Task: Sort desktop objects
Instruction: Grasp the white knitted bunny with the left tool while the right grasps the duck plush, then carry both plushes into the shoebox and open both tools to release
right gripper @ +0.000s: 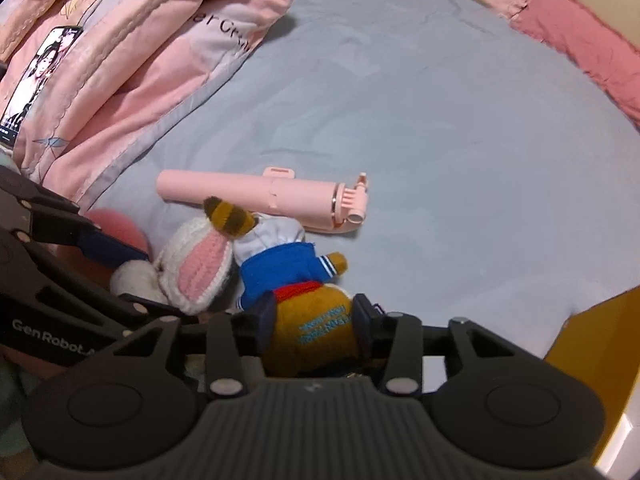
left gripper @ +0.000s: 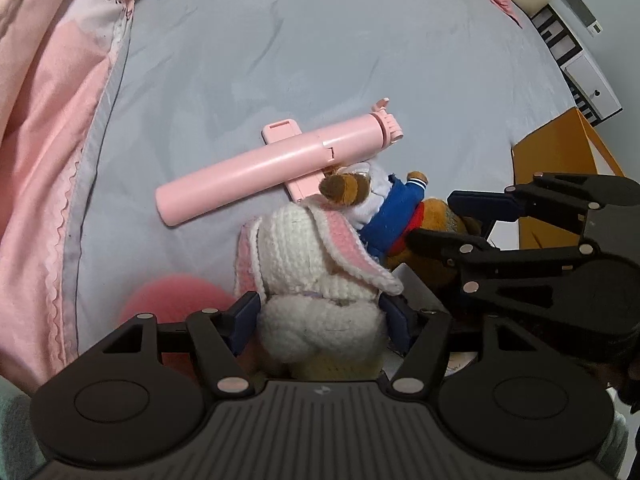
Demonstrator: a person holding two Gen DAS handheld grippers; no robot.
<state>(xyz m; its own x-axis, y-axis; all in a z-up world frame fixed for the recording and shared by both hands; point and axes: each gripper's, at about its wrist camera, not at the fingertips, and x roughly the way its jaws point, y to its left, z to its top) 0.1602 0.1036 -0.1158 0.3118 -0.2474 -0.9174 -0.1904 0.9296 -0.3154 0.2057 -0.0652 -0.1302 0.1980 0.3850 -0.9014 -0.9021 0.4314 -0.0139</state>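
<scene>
Straddling the white rabbit [left gripper: 320, 280], left gripper [left gripper: 320, 322] gapes; right gripper [right gripper: 314, 320] seemingly pinches the brown plush [right gripper: 312, 332].

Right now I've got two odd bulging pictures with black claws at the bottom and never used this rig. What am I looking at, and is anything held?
Each picture comes from a fisheye camera on a hand-held two-finger gripper, looking along its fingers.

In the left wrist view, the left gripper straddles a white knitted bunny; whether its pads press on it I cannot tell. The right gripper shows at that picture's right edge.

In the right wrist view, the right gripper has its pads against the sides of a brown plush toy in a blue jacket, apparently gripping it.

Everything lies on a grey-blue bedsheet. Beyond the toys lies a pink selfie stick. A pink quilt is bunched at the left, and a phone lies on it.
</scene>
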